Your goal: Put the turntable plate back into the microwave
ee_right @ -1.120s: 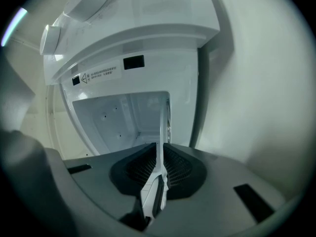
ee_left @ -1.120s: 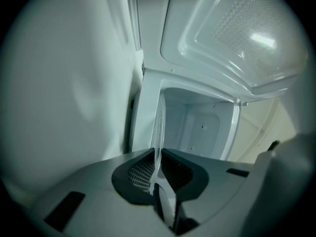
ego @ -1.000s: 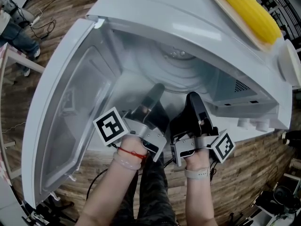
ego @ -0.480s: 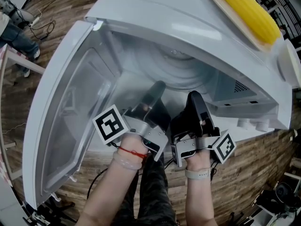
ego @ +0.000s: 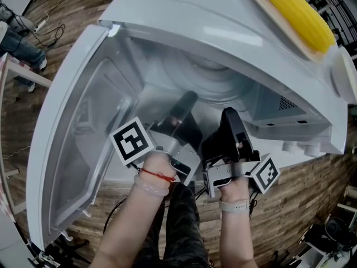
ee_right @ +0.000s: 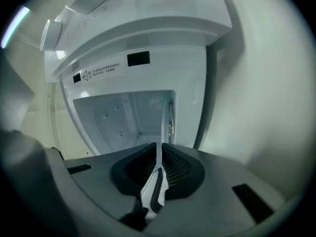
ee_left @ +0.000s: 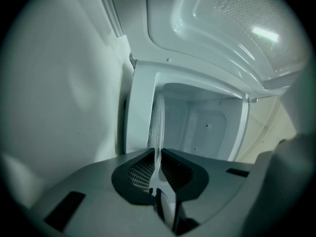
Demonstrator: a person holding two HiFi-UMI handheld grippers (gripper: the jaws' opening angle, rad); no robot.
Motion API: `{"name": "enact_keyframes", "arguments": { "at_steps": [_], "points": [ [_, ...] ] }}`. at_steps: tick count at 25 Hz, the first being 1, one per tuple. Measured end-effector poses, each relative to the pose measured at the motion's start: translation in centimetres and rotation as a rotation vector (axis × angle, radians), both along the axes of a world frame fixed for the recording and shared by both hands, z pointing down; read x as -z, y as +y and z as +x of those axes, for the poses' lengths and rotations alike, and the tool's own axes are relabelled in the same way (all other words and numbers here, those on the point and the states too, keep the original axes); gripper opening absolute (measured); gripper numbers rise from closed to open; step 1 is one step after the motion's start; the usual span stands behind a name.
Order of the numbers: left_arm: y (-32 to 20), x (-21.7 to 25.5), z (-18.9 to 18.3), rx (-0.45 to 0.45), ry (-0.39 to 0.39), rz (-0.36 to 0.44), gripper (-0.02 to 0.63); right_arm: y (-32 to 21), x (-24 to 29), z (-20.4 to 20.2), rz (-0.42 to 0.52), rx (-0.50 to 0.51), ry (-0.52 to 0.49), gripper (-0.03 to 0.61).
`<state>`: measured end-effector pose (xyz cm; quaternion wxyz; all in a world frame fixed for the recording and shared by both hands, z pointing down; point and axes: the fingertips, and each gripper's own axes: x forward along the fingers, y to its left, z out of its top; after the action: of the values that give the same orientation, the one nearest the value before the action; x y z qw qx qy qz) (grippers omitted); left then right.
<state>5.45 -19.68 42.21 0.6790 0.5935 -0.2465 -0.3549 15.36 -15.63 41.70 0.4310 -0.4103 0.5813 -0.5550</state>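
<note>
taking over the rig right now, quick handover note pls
Left claw: shut on the rim of the glass turntable plate.
Right claw: shut on the same plate's rim, beside the left.
Plate: carried by both, reaching into the open microwave; door swung wide on the left.
Done: plate brought to the cavity.
Left: probably ease it in, seat it on the cavity floor, open both claws, withdraw.

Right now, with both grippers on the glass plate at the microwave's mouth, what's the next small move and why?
Probably ease the turntable plate a little deeper, kept level, before lowering it. Both the left gripper and right gripper are clamped on its near rim, and the microwave cavity lies open straight ahead.
</note>
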Motion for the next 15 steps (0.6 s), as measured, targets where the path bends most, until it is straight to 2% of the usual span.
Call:
{"name": "enact_keyframes", "arguments": {
  "at_steps": [3, 10, 15],
  "points": [
    [0.0, 0.1, 0.2, -0.028, -0.035, 0.028, 0.043, -0.1, -0.3, -0.2, -0.003, 0.002, 0.008, 0.051],
    [0.3, -0.1, 0.4, -0.057, -0.057, 0.043, 0.041, -0.5, -0.4, -1.3, -0.005, 0.024, 0.028, 0.051],
    [0.4, -0.3, 0.6, -0.127, -0.091, 0.080, 0.042, -0.8, -0.6, -2.4, -0.006, 0.071, 0.080, 0.051]
  ]
}}
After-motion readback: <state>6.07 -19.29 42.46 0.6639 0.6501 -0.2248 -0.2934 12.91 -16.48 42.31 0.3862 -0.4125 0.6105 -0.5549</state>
